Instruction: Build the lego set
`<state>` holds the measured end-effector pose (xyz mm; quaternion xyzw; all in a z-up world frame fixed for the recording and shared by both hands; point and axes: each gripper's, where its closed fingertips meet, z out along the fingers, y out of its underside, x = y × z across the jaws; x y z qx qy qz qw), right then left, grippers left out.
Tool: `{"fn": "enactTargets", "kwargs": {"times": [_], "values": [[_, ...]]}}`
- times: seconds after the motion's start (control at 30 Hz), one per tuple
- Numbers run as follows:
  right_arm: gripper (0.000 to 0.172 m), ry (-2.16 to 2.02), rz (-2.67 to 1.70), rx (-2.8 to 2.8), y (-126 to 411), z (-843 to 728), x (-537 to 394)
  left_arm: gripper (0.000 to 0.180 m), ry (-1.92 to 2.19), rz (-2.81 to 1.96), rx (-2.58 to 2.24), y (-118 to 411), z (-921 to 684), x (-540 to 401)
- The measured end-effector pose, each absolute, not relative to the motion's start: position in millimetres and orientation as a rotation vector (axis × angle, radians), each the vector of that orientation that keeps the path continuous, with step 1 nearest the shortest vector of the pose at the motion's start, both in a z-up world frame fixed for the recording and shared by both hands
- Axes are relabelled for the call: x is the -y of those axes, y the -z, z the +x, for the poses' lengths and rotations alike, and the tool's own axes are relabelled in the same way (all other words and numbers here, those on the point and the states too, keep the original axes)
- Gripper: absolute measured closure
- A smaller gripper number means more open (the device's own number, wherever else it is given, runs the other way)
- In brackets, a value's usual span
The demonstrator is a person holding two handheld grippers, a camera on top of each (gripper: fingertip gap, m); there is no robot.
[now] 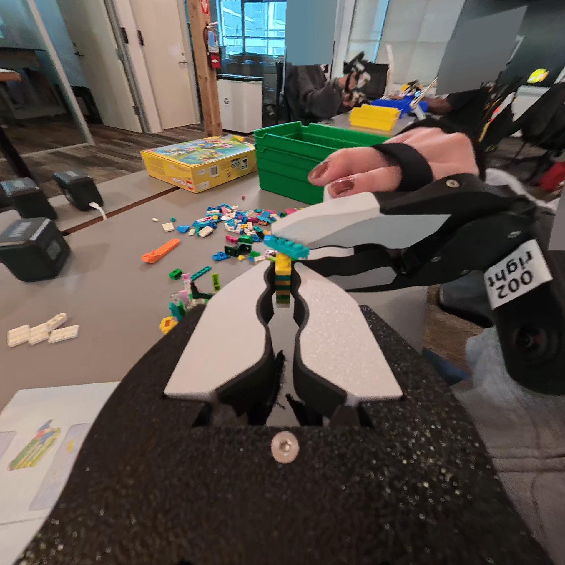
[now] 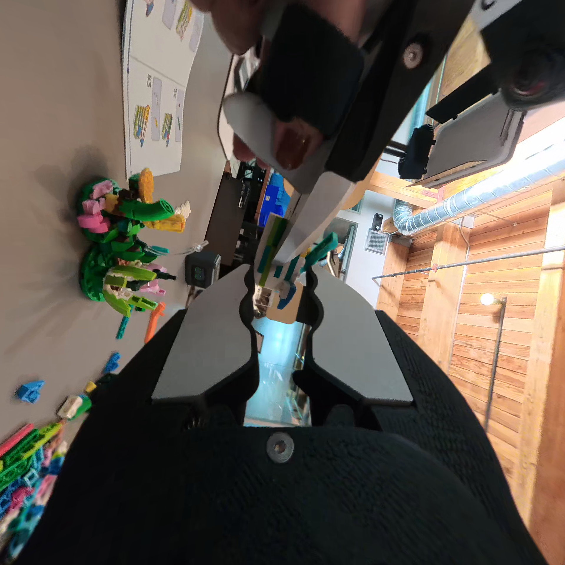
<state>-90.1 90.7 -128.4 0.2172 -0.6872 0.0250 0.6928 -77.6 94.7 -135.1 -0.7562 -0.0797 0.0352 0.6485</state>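
Since both grippers meet on one small brick build held in the air above the grey table (image 1: 91, 269), the grip looks fragile. The left gripper (image 1: 282, 276) is narrowed onto a yellow-and-green striped stack (image 1: 282, 282), pads against its sides. The right gripper (image 2: 279, 289) comes in from the side, its fingers (image 1: 321, 220) half apart around a teal plate (image 1: 286, 247) at the stack's top; whether the pads press it is unclear, motion blur there. Likely risks: the plate tilts and misses the studs, sideways push shears the thin stack apart, or pieces drop into the loose brick pile (image 1: 232, 220). An orange brick separator (image 1: 160, 250) and a finished green plant model (image 2: 119, 241) sit well apart, out of danger.
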Motion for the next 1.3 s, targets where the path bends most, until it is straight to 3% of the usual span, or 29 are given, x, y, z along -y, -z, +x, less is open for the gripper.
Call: {"fn": "enactTargets", "kwargs": {"times": [0.87,1.1,1.3], "values": [[0.146,0.016,0.669,1.493,120.4,-74.0,-89.5,0.172,-0.037,-1.526,0.079,127.7,-70.0,-90.1],[0.149,0.001,0.458,1.561,128.5,-88.3,-117.0,0.172,-0.184,-1.449,0.202,134.2,-105.0,-67.9],[0.152,-0.268,0.192,1.848,172.3,-79.6,-130.8,0.172,-0.285,-1.430,0.224,145.7,-119.0,-58.7]]}}
